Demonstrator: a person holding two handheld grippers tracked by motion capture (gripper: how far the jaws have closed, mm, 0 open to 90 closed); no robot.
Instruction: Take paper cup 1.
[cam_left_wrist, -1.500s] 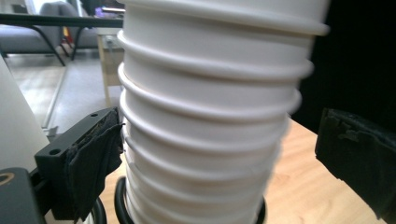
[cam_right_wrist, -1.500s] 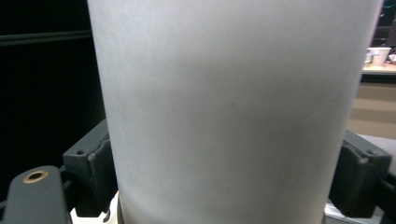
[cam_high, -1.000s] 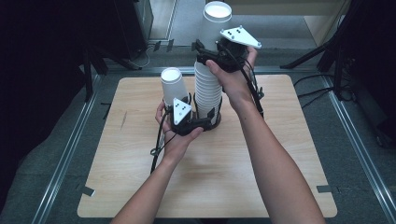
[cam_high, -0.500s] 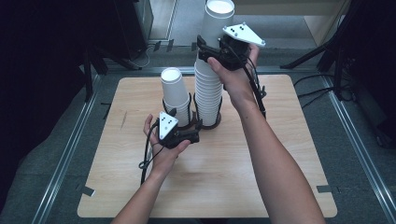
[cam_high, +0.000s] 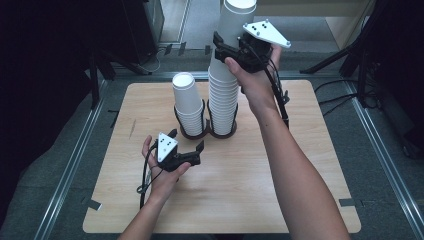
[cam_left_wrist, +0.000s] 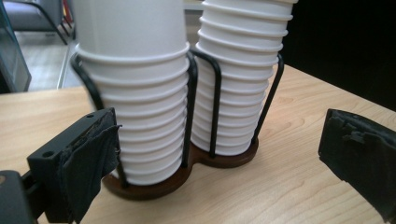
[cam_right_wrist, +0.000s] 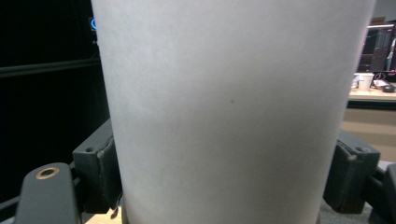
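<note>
High view puts the right gripper up over the far edge of the table, its jaws clamped on the sides of a white cup at the top of the tall stack. Right gripper view confirms it: the cup sits wedged between both pads (each one pressing on the paper wall). The tall stack stands in the right well of a black wire holder, the short stack in the left well, touching side by side.

The left gripper rests low just in front of the holder, jaws wide apart and holding nothing; in the left gripper view the holder sits between them, apart from the pads.

Bare wood runs around the holder, widest along the near edge and toward both side edges.
</note>
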